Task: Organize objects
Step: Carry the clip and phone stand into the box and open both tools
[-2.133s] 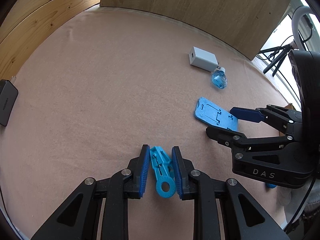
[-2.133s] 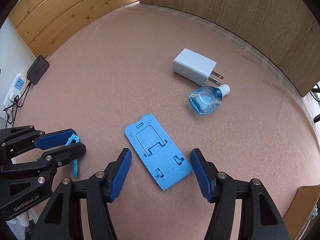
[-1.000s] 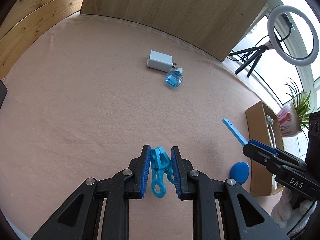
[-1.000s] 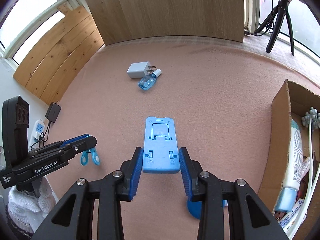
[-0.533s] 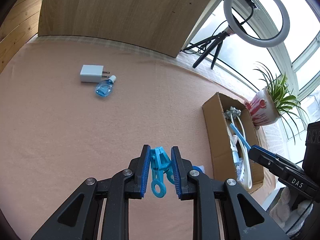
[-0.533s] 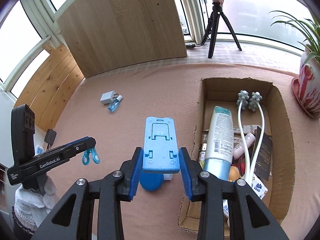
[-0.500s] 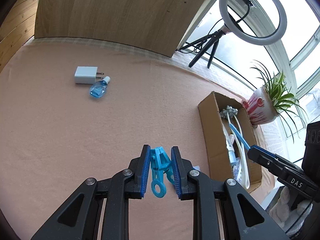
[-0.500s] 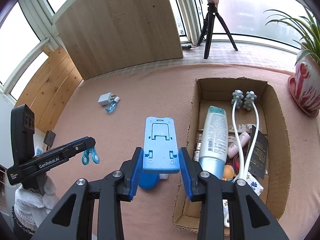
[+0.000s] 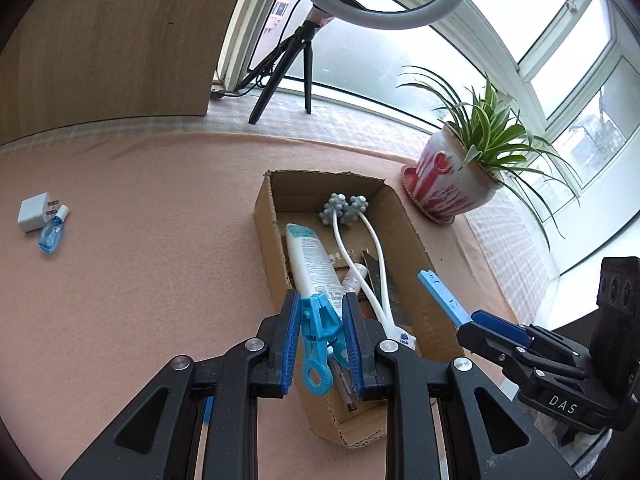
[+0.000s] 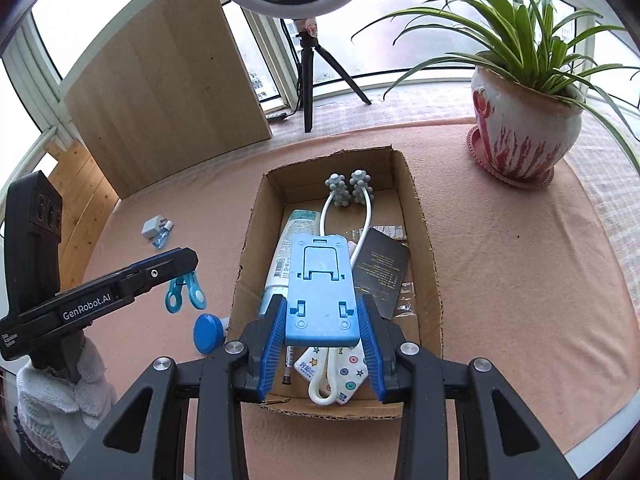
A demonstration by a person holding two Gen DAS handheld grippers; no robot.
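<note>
My left gripper (image 9: 321, 336) is shut on a light blue clothes peg (image 9: 319, 332), held in the air over the near left edge of an open cardboard box (image 9: 264, 216). In the right wrist view the peg (image 10: 183, 290) hangs from the left gripper (image 10: 188, 266) just left of the box (image 10: 424, 240). My right gripper (image 10: 322, 334) is shut on a flat blue phone stand (image 10: 320, 280), held above the middle of the box. The stand (image 9: 442, 296) shows edge-on in the left wrist view, with the right gripper (image 9: 476, 322) behind it.
The box holds a white tube (image 10: 286, 260), a white roller massager (image 10: 346, 188), a dark card (image 10: 382, 270) and small packets. A white charger (image 9: 34, 214) and a blue bottle (image 9: 51, 234) lie far left on the pink cloth. A blue lid (image 10: 208, 334) sits beside the box. A potted plant (image 10: 524, 136) stands at the right.
Both grippers have swung right from the open cloth to above the cardboard box, each keeping its grip. The charger and bottle have slid far to the left in view.
</note>
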